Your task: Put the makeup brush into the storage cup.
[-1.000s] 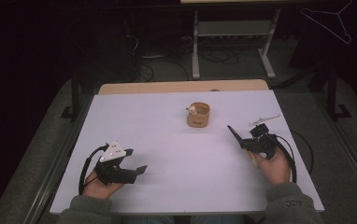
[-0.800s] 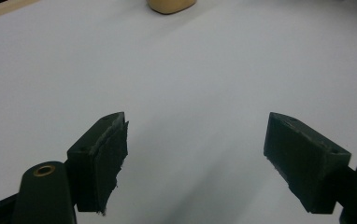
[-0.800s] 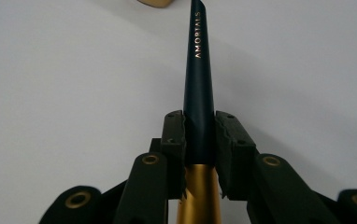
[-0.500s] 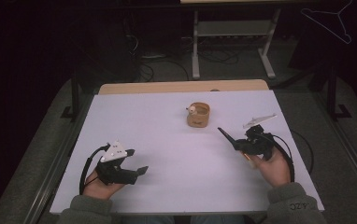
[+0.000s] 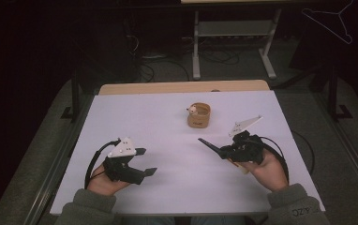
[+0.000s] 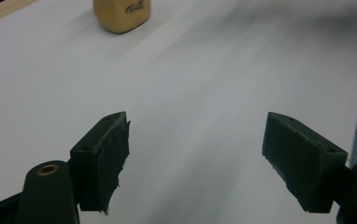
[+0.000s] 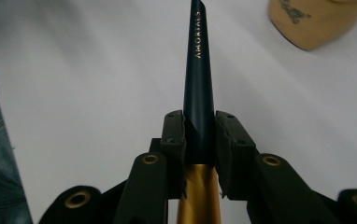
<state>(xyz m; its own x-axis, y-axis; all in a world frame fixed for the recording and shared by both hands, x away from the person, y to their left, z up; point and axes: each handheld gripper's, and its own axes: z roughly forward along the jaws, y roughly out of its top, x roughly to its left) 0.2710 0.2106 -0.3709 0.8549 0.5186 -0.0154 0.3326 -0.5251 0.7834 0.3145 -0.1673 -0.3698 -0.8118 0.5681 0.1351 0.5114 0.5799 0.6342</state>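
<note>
A slim dark-blue and gold pen-like stick (image 5: 210, 145) (image 7: 198, 70), marked AMORTALS, is clamped in my right gripper (image 5: 224, 151) (image 7: 200, 135), which is shut on it. Its dark tip points left over the white table (image 5: 144, 117). A small tan cup (image 5: 199, 115) (image 6: 122, 15) (image 7: 314, 21) with a white piece at its rim stands beyond, near the table's middle back. My left gripper (image 5: 146, 161) (image 6: 197, 158) hovers low at the front left, open, with nothing between its jaws.
A wooden strip (image 5: 182, 87) runs along the table's far edge. Behind it stand a metal frame (image 5: 233, 42) and floor cables. A wire hanger (image 5: 329, 18) hangs at the top right. Metal rails flank both sides of the table.
My right gripper has carried the stick left and slightly nearer the person, with its tip swung to point left. The left gripper has hardly moved.
</note>
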